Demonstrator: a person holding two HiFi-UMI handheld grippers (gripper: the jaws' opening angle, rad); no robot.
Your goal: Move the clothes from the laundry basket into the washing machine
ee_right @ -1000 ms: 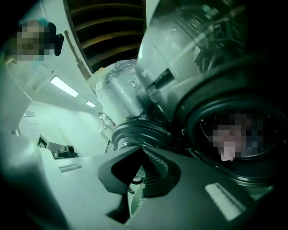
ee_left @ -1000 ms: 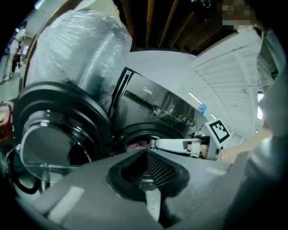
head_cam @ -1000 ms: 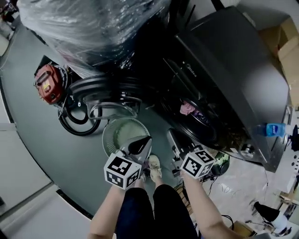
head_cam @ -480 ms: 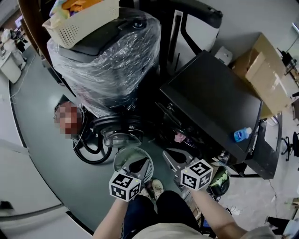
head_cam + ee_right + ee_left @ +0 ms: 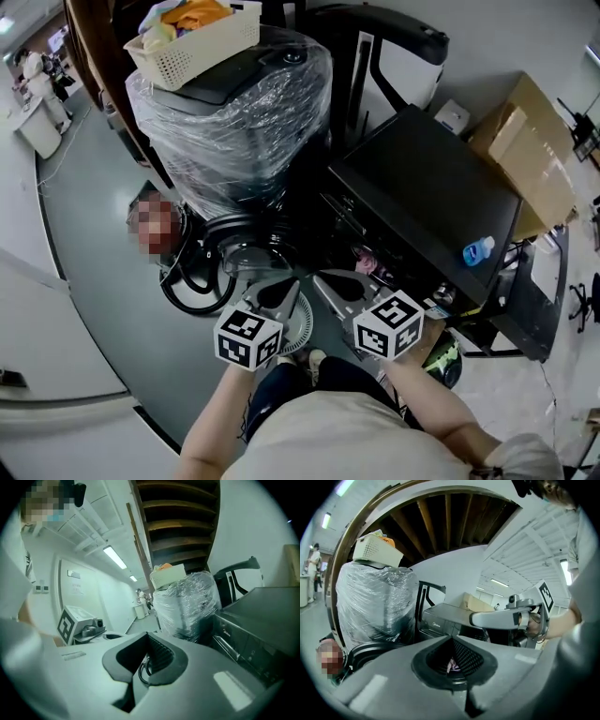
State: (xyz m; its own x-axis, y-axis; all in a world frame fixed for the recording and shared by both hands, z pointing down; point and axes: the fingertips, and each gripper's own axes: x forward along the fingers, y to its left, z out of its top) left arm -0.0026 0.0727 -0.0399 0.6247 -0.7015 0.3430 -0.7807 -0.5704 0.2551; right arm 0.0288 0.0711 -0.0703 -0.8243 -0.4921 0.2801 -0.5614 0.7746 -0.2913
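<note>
Left tongs (image 5: 289, 287) and right tongs (image 5: 328, 279), lower centre, both closed on nothing; laundry basket (image 5: 202, 45) with clothes (image 5: 192, 14) sits upper left

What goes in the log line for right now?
left gripper shut, empty | right gripper shut, empty | laundry basket holds clothes, atop wrapped machine

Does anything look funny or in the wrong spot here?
Yes, one thing. The cream plastic laundry basket, filled with orange and yellow clothes, sits high up on top of a machine wrapped in clear plastic film. That is an odd perch for a basket. Nothing looks spilled or broken.
</note>
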